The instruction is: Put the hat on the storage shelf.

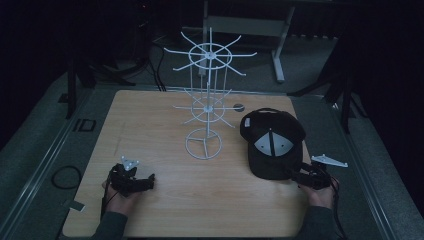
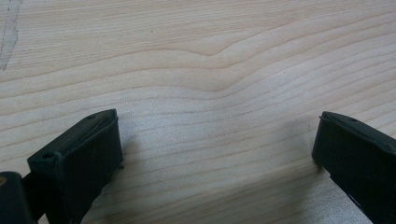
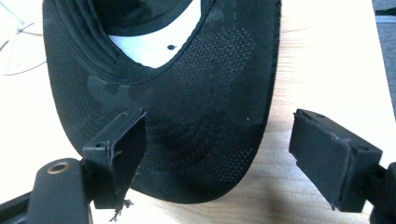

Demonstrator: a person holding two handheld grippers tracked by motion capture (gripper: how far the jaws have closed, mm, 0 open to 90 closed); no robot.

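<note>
A black cap (image 1: 270,142) with a white front panel lies on the wooden table (image 1: 165,125) at the right, its brim (image 3: 205,116) toward me. My right gripper (image 1: 295,175) sits at the brim's near edge. In the right gripper view its jaws stand wide apart, one over the brim and one over bare wood, and my right gripper (image 3: 217,154) is open with nothing pinched. My left gripper (image 1: 145,181) rests low at the table's front left. In the left gripper view my left gripper (image 2: 217,149) is open over bare wood.
A white wire display stand (image 1: 206,100) with two tiers of radiating hooks rises from a round base at the table's middle. A small dark disc (image 1: 239,106) lies behind it. A coiled cable (image 1: 66,176) lies beside the table at the left.
</note>
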